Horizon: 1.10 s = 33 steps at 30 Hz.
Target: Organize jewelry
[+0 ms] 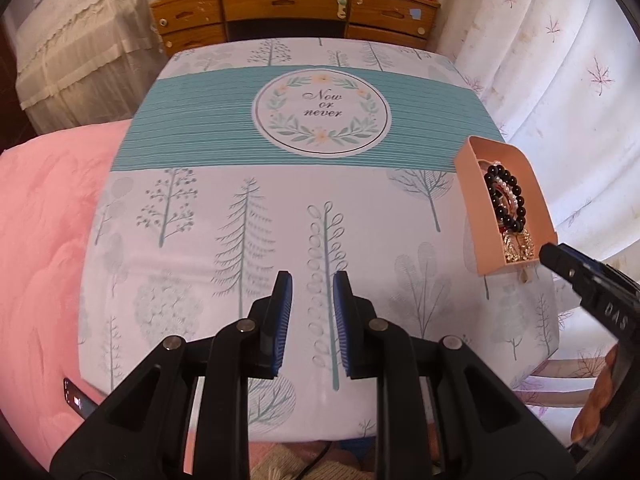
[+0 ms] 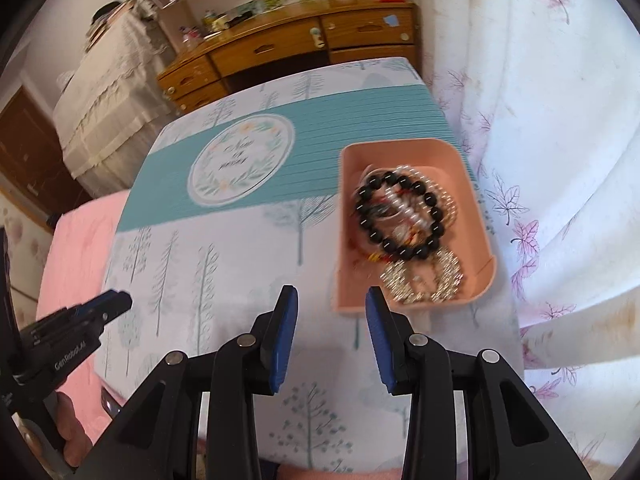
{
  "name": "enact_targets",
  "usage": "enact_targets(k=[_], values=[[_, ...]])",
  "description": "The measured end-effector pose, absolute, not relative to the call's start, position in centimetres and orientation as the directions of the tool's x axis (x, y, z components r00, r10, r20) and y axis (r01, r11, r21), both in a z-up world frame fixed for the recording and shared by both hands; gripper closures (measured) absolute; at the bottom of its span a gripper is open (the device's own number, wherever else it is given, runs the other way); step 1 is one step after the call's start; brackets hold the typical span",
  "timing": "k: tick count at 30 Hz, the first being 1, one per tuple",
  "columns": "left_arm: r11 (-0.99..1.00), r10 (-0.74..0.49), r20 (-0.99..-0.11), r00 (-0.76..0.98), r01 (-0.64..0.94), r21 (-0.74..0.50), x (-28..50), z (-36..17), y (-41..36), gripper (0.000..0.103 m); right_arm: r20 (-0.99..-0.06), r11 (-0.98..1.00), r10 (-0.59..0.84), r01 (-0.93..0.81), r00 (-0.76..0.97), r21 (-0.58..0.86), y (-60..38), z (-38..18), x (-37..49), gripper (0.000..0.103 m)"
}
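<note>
A pink tray [image 2: 476,216] stands near the right edge of the table [image 1: 280,200] with the tree-print cloth. In it lie a black bead bracelet [image 2: 400,216], a pearl string and silver chains [image 2: 420,280]. The tray also shows at the right of the left wrist view [image 1: 532,200], with the black bead bracelet [image 1: 508,196] inside. My right gripper [image 2: 332,296] is open and empty, just in front of the tray's near left corner. My left gripper [image 1: 312,280] is open and empty over the near middle of the table. Each gripper shows in the other's view: the right gripper [image 1: 556,256], the left gripper [image 2: 116,300].
A pink blanket [image 1: 48,240] lies left of the table, with a dark phone [image 1: 78,400] on it. A wooden dresser [image 1: 292,12] stands behind the table. White leaf-print curtains [image 2: 560,160] hang close on the right.
</note>
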State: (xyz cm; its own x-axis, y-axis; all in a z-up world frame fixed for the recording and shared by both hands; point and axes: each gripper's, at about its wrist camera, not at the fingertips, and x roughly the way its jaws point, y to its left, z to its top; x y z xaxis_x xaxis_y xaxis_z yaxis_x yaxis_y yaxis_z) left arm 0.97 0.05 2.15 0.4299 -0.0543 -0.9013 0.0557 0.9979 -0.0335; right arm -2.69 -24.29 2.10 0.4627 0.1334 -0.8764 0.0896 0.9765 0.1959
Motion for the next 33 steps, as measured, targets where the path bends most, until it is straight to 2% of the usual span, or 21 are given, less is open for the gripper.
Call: enact_targets(k=[13, 18, 33], values=[[0.999, -0.052, -0.871, 0.489, 0.036, -0.039, -2.8, 2.3, -0.5, 0.085, -0.831, 0.995, 0.089, -0.004, 0.549, 0.104, -16.5, 4.0, -7.3, 0.063], [0.998, -0.051, -0.862, 0.504, 0.057, -0.026, -3.1, 2.4, -1.2, 0.085, -0.822, 0.993, 0.091, 0.008, 0.562, 0.115, -16.4, 4.2, -7.7, 0.049], [0.997, -0.047, -0.855, 0.517, 0.082, -0.005, -3.0, 2.3, -2.4, 0.085, -0.827, 0.993, 0.106, -0.015, 0.552, 0.117, -16.4, 3.3, -7.1, 0.048]])
